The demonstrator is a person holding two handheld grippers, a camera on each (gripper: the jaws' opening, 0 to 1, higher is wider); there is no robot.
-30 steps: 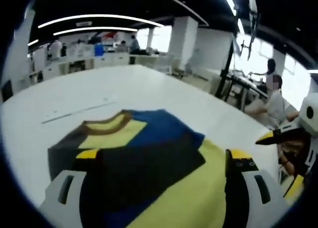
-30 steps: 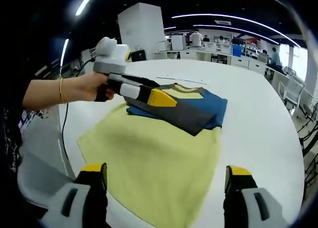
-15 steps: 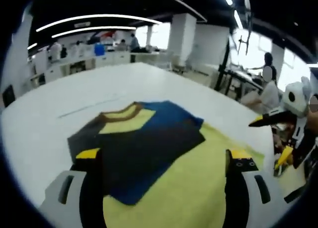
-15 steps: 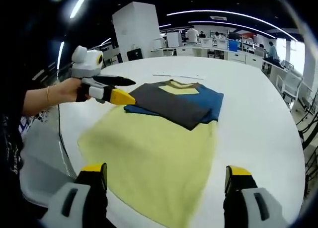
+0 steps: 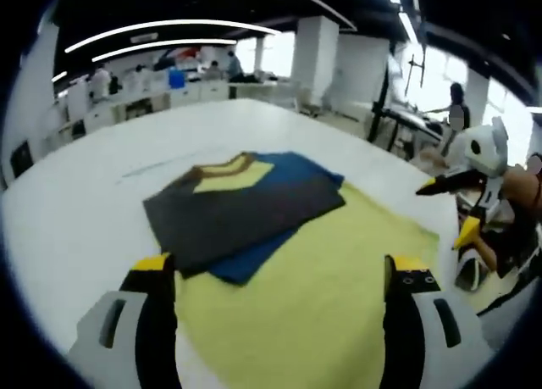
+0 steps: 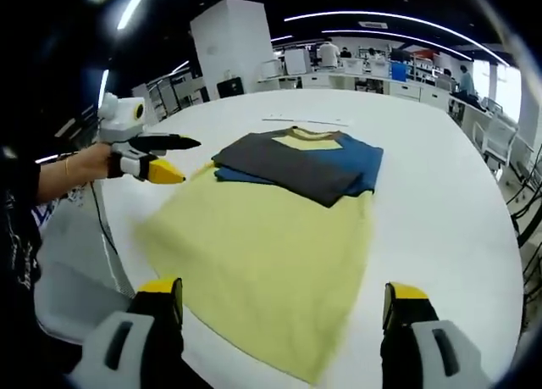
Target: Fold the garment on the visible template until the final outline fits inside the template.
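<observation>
Yellow fabric, the upper half of the T-shirt (image 6: 271, 270), is spread flat on the white table (image 6: 440, 202). Its grey and blue part (image 6: 296, 164) is folded back over it, collar uppermost. We judge one fold made and more to come; we cannot make out any template outline. Our left gripper (image 6: 161, 156) and right gripper (image 5: 453, 211) hang beside the cloth, jaws apart, holding nothing. The next fold should bring the yellow expanse in.

Folded garment (image 6: 296, 164) lies on far end of template (image 6: 262, 262), which lies flat on bench (image 6: 440, 202); left tongs (image 6: 166, 156) hover beside template's left edge, apart from garment.
</observation>
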